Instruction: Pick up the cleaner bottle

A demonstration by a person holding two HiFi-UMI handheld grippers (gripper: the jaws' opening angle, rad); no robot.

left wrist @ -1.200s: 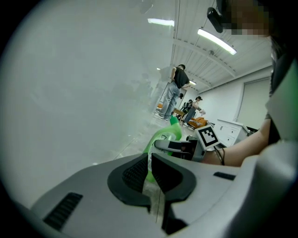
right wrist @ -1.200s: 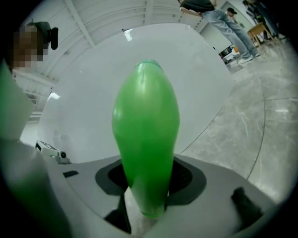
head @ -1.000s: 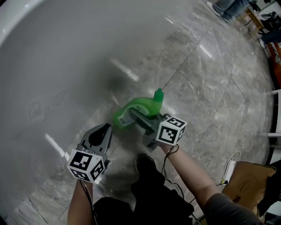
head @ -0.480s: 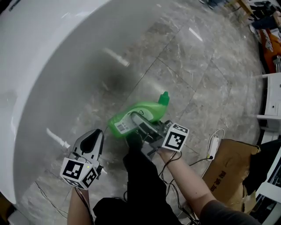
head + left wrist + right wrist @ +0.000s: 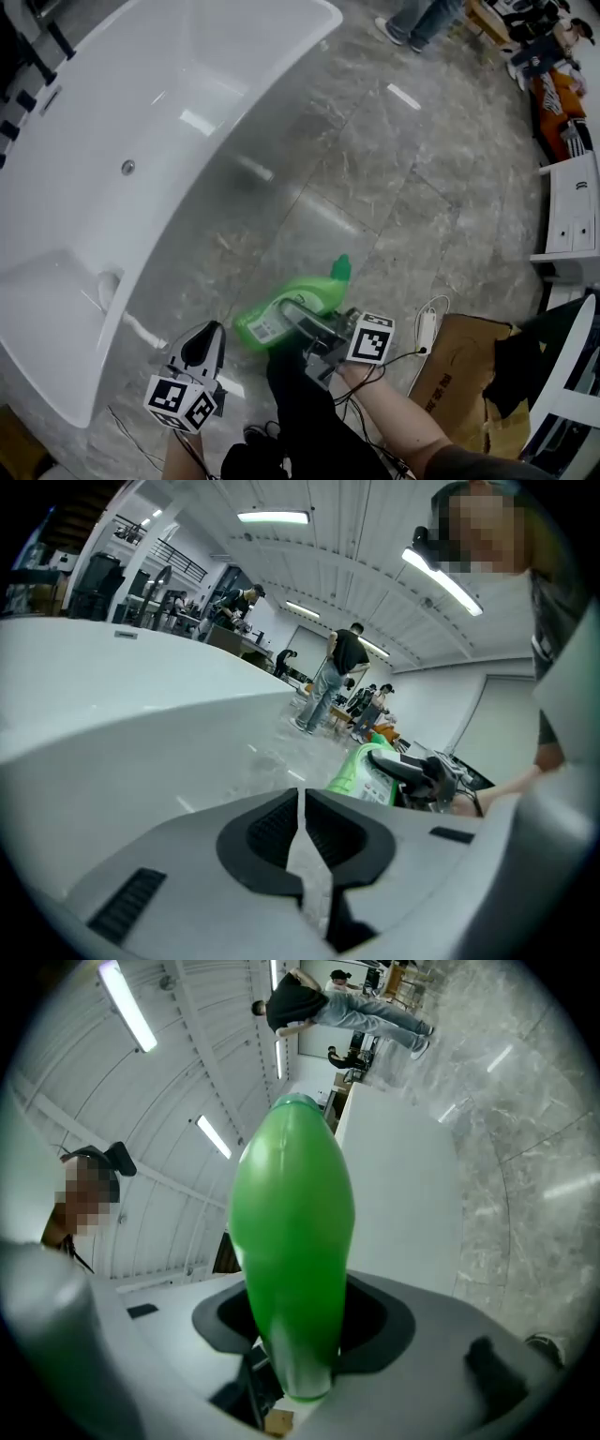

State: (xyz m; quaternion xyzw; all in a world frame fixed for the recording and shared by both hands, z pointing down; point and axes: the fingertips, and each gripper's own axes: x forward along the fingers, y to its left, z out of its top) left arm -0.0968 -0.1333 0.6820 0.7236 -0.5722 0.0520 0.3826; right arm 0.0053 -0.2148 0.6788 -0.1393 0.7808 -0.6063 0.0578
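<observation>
Now the right hand-held gripper [image 5: 302, 326] is closed on the cleaner bottle [image 5: 298, 298]: its two jaws press on the green body from both sides, w/ the bottle filling the gap between them, as the right gripper view shows clearly. The bottle lies approx. level in the grip, over the grey marble floor [image 5: 375, 169] and not touching it. Its green cap [image 5: 341, 268] points to the far side, and the white label [image 5: 267, 330] w/ a barcode sits at the near-left end. The left hand-held gripper [image 5: 210, 330] is just left of the bottle and apart from it. Its jaws are narrow, almost together, w/ only a thin slit and nothing between them. A big white bathtub [image 5: 141, 141] takes the far-left part of the scene. On the near right a brown cardboard box [image 5: 464, 366] stands on the floor, and beside it lies a white power strip [image 5: 427, 328] w/ a cable. At the right edge there is a white cabinet [image 5: 572, 225]. Far away some people [image 5: 328, 682] stand in the hall.
</observation>
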